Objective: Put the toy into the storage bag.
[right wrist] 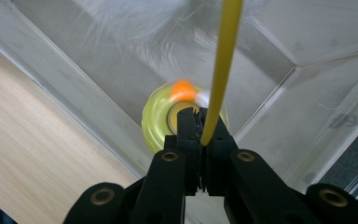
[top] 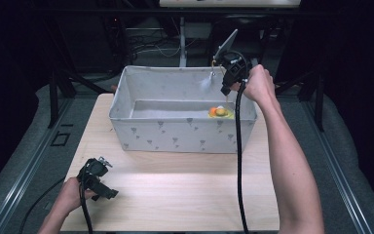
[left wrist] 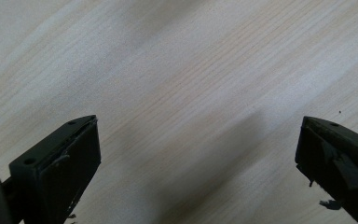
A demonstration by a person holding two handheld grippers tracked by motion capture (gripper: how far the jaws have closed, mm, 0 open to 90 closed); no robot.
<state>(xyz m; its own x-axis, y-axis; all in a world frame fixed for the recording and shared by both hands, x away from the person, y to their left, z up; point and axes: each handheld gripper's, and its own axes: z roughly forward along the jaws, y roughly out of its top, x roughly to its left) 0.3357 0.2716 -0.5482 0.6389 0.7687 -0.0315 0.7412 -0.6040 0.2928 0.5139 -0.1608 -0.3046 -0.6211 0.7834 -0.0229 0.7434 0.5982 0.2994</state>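
My right gripper (top: 226, 89) hovers over the right end of a grey fabric bin (top: 175, 134). Its jaws are shut on a thin yellow stick (right wrist: 223, 60), seen close up in the right gripper view (right wrist: 199, 119). A white feathery tuft (top: 207, 82) hangs at the stick's far end, inside the bin. Below the jaws, on the bin floor, lies a round yellow toy (top: 220, 112) with an orange ball (right wrist: 182, 88) on it. My left gripper (top: 104, 187) rests low over the table's front left, open (left wrist: 198, 154), with bare wood between its jaws.
The bin stands on the far half of a light wooden table (top: 185, 190), with its wall (right wrist: 74, 79) close beside the right gripper's jaws. A black cable (top: 238, 161) hangs from the right gripper across the table. Dark stands and frames lie behind the table.
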